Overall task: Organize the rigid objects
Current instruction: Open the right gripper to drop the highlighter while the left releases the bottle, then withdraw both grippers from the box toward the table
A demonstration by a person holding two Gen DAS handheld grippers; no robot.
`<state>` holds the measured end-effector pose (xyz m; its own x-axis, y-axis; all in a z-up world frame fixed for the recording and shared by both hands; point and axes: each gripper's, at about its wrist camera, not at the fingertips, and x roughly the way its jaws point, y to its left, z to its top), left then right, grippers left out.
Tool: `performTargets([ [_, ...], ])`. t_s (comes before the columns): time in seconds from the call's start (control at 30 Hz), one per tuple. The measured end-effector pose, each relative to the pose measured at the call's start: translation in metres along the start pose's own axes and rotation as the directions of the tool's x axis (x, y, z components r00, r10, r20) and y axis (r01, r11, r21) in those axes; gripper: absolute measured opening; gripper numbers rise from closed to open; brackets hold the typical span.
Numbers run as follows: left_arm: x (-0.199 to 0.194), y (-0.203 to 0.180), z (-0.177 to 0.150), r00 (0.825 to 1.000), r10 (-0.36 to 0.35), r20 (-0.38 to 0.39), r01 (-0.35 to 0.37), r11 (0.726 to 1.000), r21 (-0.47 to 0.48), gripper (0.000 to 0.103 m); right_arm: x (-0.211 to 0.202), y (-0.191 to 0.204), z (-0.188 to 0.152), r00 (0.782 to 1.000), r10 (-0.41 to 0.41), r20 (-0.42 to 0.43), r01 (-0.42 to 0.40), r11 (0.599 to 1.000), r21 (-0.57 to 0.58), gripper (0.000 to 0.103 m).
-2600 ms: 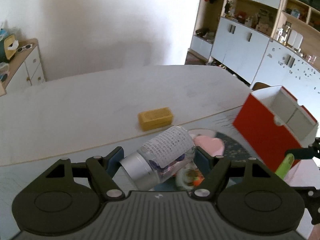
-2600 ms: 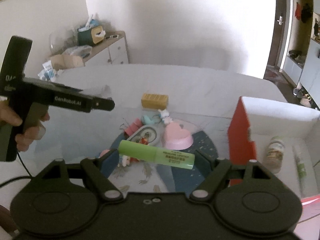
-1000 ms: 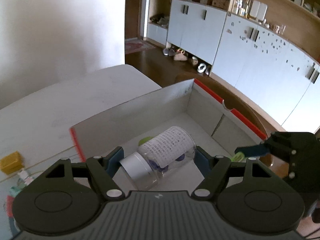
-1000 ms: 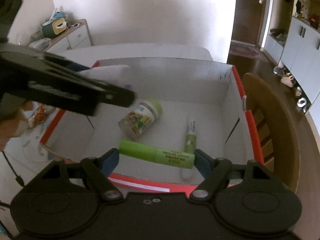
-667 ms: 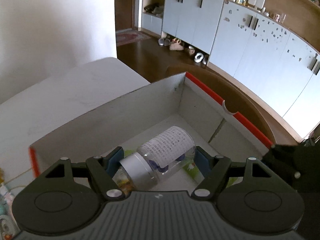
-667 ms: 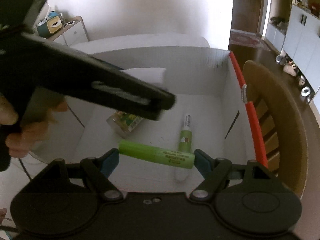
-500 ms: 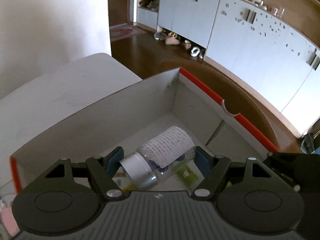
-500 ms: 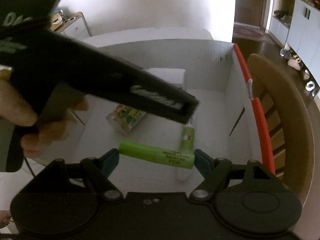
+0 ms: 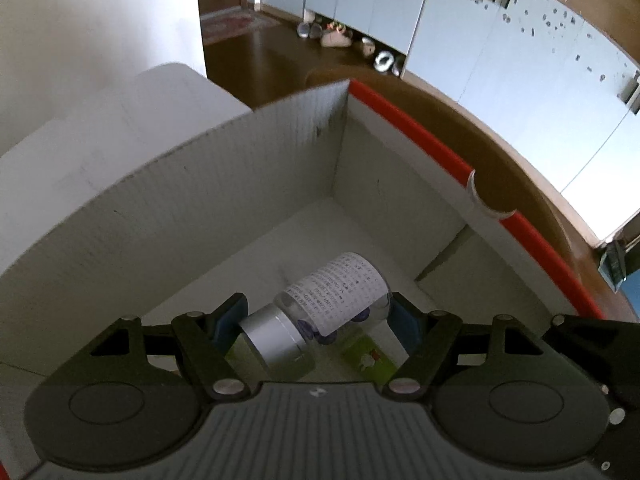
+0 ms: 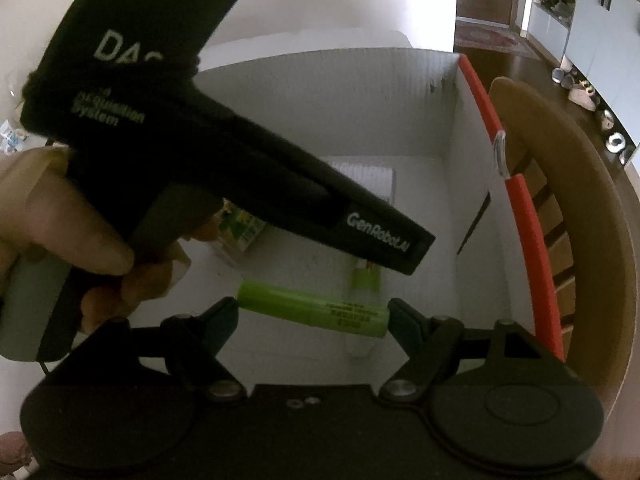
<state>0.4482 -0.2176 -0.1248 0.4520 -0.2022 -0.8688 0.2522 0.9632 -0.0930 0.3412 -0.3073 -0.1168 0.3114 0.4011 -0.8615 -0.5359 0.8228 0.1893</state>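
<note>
My left gripper [image 9: 318,322] is shut on a clear bottle [image 9: 328,300] with a silver cap and a white printed label, held crosswise over the inside of a white box with red rims [image 9: 420,136]. My right gripper [image 10: 312,314] is shut on a light green tube [image 10: 312,310], gripped end to end above the same box [image 10: 516,200]. On the box floor lie a green-capped jar [image 10: 240,232] and a small green and white tube [image 10: 364,280]. The left hand-held gripper's body [image 10: 240,160] and a hand [image 10: 60,220] cross the right wrist view and hide part of the floor.
A wooden chair back [image 10: 580,200] curves round the box's right side. The white table [image 9: 100,132] runs off to the left of the box. White cupboards [image 9: 500,60] and shoes on a wooden floor lie beyond.
The left gripper has moved further over the box and lower with the bottle, so its body now fills more of the right wrist view. The right gripper has barely shifted, still holding the tube.
</note>
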Motion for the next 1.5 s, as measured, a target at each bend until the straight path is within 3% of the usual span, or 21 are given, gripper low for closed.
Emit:
performTargets([
  [0.3,0.012,0.011,-0.002,0.996,-0.046,-0.077,0.044,0.999,-0.032,0.077,0.003,0.004,0.000,1.000,-0.019,-0.014,0.019,1.000,-0.002,0.081],
  [0.63,0.007,0.018,-0.005,0.996,-0.032,-0.078,0.028,0.998,-0.057,0.076,0.002,0.005,-0.002,1.000,-0.014,-0.002,0.014,1.000,-0.008,0.088],
  [1.1,-0.043,0.016,-0.020,0.999,-0.028,0.018,0.028,0.999,-0.037,0.076,-0.023,0.011,-0.001,0.998,-0.013,0.054,0.013,1.000,-0.007,0.093],
  [1.4,-0.087,0.022,-0.040,0.993,-0.031,0.114,0.038,0.997,-0.061,0.076,-0.046,0.016,-0.002,0.993,-0.023,0.115,0.023,1.000,0.002,0.093],
  [1.5,-0.098,0.028,-0.032,0.989,-0.029,0.148,0.040,0.997,-0.071,0.076,-0.057,0.021,-0.006,0.991,-0.023,0.134,0.023,1.000,0.005,0.093],
])
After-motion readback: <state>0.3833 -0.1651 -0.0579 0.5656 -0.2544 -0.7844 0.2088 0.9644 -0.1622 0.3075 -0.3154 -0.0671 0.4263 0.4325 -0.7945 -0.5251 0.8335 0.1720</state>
